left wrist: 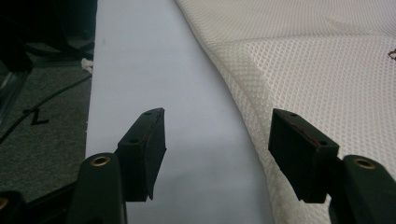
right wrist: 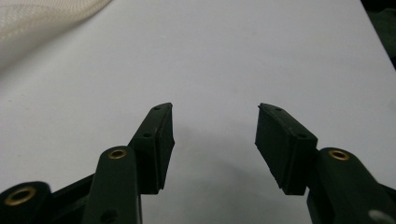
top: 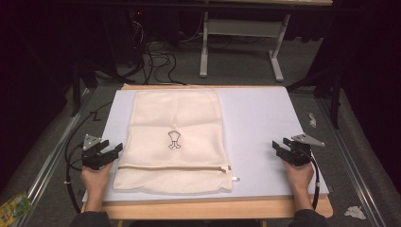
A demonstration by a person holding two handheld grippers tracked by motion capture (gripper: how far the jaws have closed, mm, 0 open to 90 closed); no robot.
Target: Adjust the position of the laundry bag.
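A cream mesh laundry bag point(top: 174, 142) lies flat on the pale grey board point(top: 260, 123), with a zip along its near end and a small dark emblem at its middle. My left gripper point(top: 109, 152) rests open at the bag's left edge, nothing between its jaws. In the left gripper view the left gripper point(left wrist: 217, 135) hovers over bare board, its right jaw just over the bag's point(left wrist: 303, 70) seam. My right gripper point(top: 279, 149) stands open near the board's right side, well apart from the bag. In the right gripper view the right gripper point(right wrist: 215, 135) looks over bare board, the bag's corner point(right wrist: 42, 18) far off.
The board lies on a wooden table point(top: 208, 208). Cables point(top: 156, 59) and a white table frame point(top: 241, 42) stand on the floor beyond. A green packet point(top: 13, 207) lies at the lower left floor, crumpled paper point(top: 354, 212) at the lower right.
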